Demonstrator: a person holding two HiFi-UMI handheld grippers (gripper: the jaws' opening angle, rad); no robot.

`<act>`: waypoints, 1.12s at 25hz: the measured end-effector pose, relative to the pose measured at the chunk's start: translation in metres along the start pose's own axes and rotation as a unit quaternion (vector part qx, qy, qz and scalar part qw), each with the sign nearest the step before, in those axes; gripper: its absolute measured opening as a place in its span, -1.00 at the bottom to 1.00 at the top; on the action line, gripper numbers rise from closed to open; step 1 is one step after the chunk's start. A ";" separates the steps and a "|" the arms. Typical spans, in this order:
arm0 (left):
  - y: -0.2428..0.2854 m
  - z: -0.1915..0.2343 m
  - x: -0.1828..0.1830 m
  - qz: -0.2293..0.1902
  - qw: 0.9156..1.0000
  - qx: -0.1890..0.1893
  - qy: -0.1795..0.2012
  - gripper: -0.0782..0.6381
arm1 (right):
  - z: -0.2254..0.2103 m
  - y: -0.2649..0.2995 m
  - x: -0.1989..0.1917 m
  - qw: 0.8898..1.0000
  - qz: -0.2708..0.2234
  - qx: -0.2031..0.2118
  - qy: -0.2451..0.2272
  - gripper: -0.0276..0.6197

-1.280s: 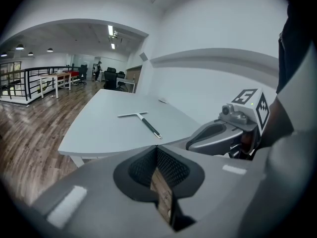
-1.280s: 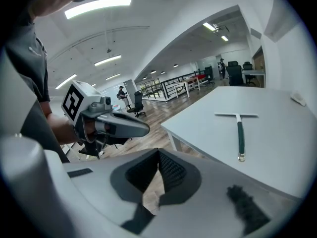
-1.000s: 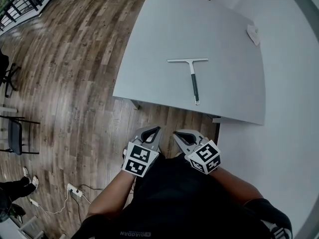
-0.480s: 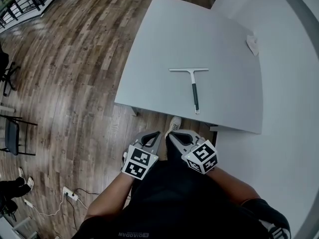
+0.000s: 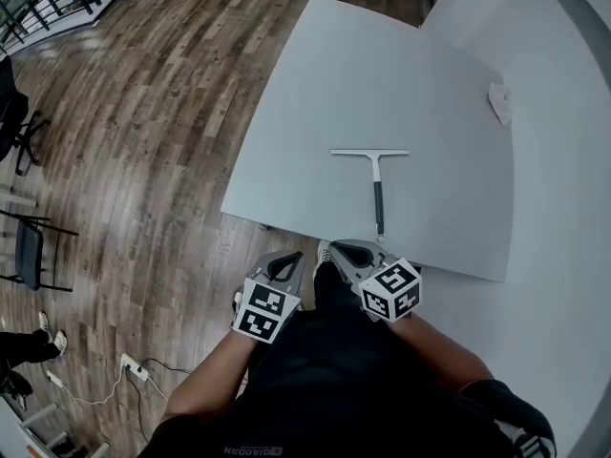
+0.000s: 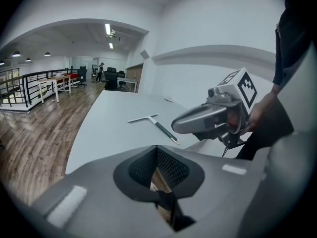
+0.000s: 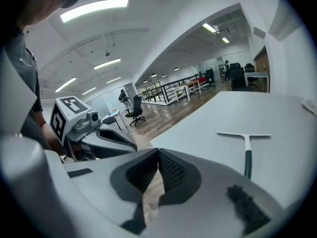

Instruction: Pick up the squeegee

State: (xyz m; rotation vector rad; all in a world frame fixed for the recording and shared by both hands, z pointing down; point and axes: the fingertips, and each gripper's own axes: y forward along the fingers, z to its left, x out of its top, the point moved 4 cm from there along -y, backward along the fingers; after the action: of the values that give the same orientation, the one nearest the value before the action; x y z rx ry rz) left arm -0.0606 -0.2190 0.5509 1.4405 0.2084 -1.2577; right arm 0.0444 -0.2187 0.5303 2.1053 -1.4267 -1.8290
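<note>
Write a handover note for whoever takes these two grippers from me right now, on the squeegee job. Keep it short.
Left gripper: shut, empty, held in front of the body by the near edge of the table.
Right gripper: shut, empty, beside the left one and closer to the squeegee's handle end.
Squeegee: flat on the table, blade at the far end, handle pointing at the person, untouched.
Done: nothing grasped yet.
Left: open the right gripper, probably reach for the handle, close on it, lift.
</note>
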 end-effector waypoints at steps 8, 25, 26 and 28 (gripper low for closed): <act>0.049 0.011 0.031 0.021 1.000 -0.006 0.005 -0.76 | -0.088 -0.003 0.000 0.997 0.013 -0.066 0.027 -0.90; 0.123 0.048 0.040 0.071 0.997 0.013 -0.033 -0.76 | -0.238 0.036 -0.009 0.984 0.063 -0.160 0.051 -0.53; 0.124 0.049 0.040 0.073 0.997 0.012 -0.037 -0.76 | -0.244 0.039 -0.012 0.982 0.070 -0.166 0.054 -0.51; 0.128 0.050 0.042 0.077 0.996 0.012 -0.040 -0.76 | -0.255 0.045 -0.017 0.979 0.083 -0.175 0.060 -0.49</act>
State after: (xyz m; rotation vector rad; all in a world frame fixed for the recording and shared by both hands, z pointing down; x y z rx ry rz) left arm 0.0209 -0.3221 0.6084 1.3954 0.0275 -1.1928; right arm 0.2199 -0.3683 0.6484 1.8328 -1.1167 -1.7084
